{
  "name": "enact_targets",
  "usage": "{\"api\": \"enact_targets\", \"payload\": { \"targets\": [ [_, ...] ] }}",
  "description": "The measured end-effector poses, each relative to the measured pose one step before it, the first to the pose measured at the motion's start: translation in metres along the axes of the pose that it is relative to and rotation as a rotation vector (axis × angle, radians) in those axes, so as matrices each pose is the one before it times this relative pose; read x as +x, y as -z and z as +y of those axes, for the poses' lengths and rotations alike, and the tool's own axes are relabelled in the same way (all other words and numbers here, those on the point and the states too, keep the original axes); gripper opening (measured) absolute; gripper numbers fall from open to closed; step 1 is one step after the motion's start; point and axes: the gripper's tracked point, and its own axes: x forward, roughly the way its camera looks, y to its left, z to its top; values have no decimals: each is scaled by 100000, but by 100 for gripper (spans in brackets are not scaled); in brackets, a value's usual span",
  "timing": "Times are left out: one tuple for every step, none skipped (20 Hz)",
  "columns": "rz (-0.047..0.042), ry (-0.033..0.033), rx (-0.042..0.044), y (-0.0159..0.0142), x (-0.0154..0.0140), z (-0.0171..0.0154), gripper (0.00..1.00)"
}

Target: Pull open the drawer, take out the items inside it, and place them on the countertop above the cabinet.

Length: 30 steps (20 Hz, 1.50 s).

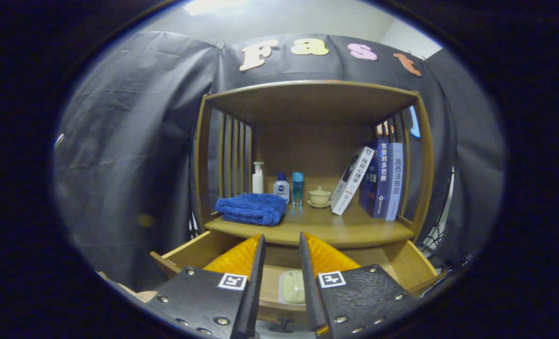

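Observation:
The wooden drawer (192,252) stands pulled out below the countertop (336,230) of the cabinet. Inside it lies a pale oblong item in a clear wrapper (292,286), flat on the drawer floor. My gripper (281,242) hovers above the drawer with its fingers apart, open and holding nothing. The pale item shows through the gap between the fingers, lower down and nearer than the fingertips. The drawer's knob (281,324) shows at its front edge, under the fingers. Parts of the drawer floor are hidden behind the fingers.
On the countertop lie a folded blue towel (251,208), a white pump bottle (258,178), a small blue-capped bottle (281,187), a teal bottle (297,187), a lidded cream cup on a saucer (319,197) and several books (378,181) leaning right. A shelf roof and slatted sides enclose it.

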Motion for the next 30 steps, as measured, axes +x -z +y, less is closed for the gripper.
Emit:
{"api": "enact_targets", "payload": {
  "targets": [
    [3169,-179,124,507,801,-136,41],
    [2633,112,373,492,1006,-326,41],
    [3203,-39,491,610,635,-227,41],
    [2913,217,453,521,767,-313,41],
    [3398,546,339,691,652,-418,41],
    [3941,573,-34,682,642,-412,41],
    [3217,911,83,701,357,-191,41],
    [3773,719,-350,845,501,-191,41],
    [3725,614,-255,936,513,-365,41],
    [3909,-312,-72,845,639,-195,41],
    [4605,-672,-21,945,679,-158,41],
    [3818,-512,280,958,568,-10,41],
    [3178,-637,220,927,479,78,41],
    [1724,-296,187,498,413,-11,41],
    [1499,-29,132,418,499,-17,41],
    [2285,17,13,435,474,-98,42],
    [2270,162,-91,592,463,-13,41],
    [2236,209,-295,370,454,-113,41],
    [2574,313,-629,560,377,-65,41],
    [1727,238,-418,185,345,-104,41],
    [1774,7,-242,414,417,46,41],
    [1720,-66,-98,300,228,50,41],
    [1274,-791,185,305,91,186,41],
    [765,-189,79,-93,2,-38,41],
    [1901,-154,199,444,71,-16,41],
    [1448,-220,210,145,84,-7,41],
    [773,-517,-176,214,-11,137,41],
    [436,-79,-8,-43,-54,-54,41],
    [217,170,37,137,83,-46,41],
    [294,82,-29,-54,48,-48,41]
  ]
}}
